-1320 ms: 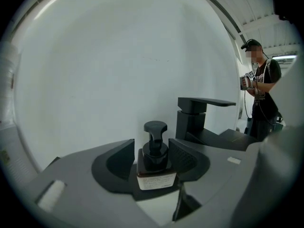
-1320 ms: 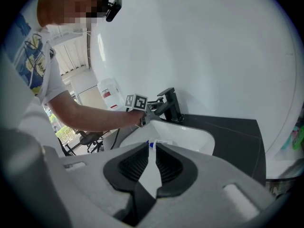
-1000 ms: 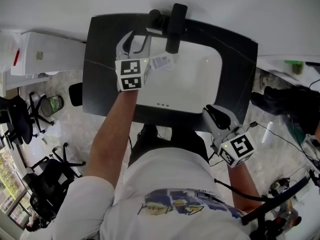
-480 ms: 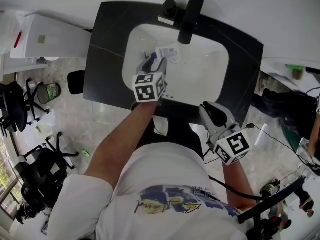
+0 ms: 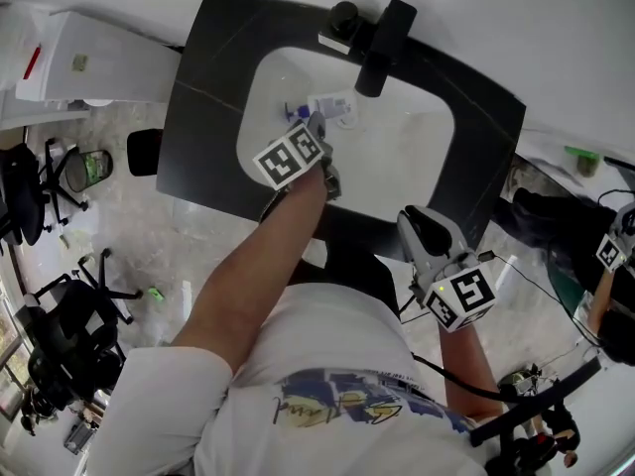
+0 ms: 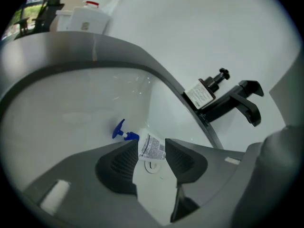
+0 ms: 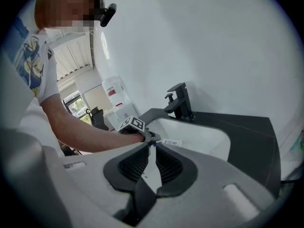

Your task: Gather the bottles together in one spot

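A white bottle [image 5: 333, 105] with a blue pump [image 5: 293, 110] lies on its side in the white sink [image 5: 402, 162]. My left gripper [image 5: 319, 129] reaches into the basin right at it. In the left gripper view the bottle's label [image 6: 151, 147] sits between the jaw tips [image 6: 151, 143], which are closing; I see no firm press. A dark pump bottle [image 5: 340, 23] with a white label [image 6: 203, 93] stands on the counter beside the black faucet [image 5: 385, 36]. My right gripper [image 5: 424, 228] hangs at the counter's front edge, jaws almost together [image 7: 153, 151], nothing between them.
The black counter [image 5: 203, 117] surrounds the sink. A white box-like unit [image 5: 89, 62] stands to its left. Black office chairs [image 5: 40, 196] are on the floor at the left. Cables and dark gear lie on the floor at the right [image 5: 556, 226].
My left gripper has come from the counter's back left down into the sink, up to the white bottle. The right gripper has stayed in place.
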Tool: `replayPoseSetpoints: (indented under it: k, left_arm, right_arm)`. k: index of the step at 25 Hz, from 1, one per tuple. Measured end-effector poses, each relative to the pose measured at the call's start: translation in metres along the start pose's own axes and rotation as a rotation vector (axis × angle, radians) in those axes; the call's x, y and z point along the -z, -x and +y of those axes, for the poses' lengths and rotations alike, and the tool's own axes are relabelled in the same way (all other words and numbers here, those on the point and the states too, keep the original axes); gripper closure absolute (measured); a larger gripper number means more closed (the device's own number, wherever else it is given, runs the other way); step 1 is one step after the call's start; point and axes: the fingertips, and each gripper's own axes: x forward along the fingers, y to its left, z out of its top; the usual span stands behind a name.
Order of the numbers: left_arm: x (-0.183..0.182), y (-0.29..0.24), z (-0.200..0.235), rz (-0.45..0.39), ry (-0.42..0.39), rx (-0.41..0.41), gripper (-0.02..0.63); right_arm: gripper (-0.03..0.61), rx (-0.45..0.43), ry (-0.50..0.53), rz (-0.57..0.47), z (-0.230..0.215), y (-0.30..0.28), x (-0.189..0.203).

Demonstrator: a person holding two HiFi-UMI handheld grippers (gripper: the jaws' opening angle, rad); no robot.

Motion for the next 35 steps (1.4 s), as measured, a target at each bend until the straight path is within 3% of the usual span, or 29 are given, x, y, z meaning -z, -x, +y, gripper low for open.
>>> replayPoseSetpoints:
  k: [7,14,23,31,35]
  left_arm:
    - [-0.008,-0.012,0.033,-0.040,0.357,-0.093,0.437]
    - [-0.016,-0.024,0.059,-0.054,0.501,-0.152,0.449]
    - [-0.009,-0.049,0.061,-0.055,0.526,-0.186,0.439]
    - [-0.017,-0.062,0.047,-0.030,0.408,-0.147,0.474]
    - [-0.028,-0.058,0.033,-0.049,0.268,-0.087,0.480]
  right_arm:
    - [0.529,-0.014,0.006,0.020,-0.008,0.001,-0.005]
    - [0.531,-0.007,-0.002,0.043,-0.014,0.004,-0.005]
    - [0.534,0.018,-0.034,0.056,-0.041,0.015,0.002]
    - [0.534,0.029,-0.041,0.055,-0.047,0.016,0.001]
    - [0.534,0.029,-0.040,0.046,-0.047,0.009,0.003]
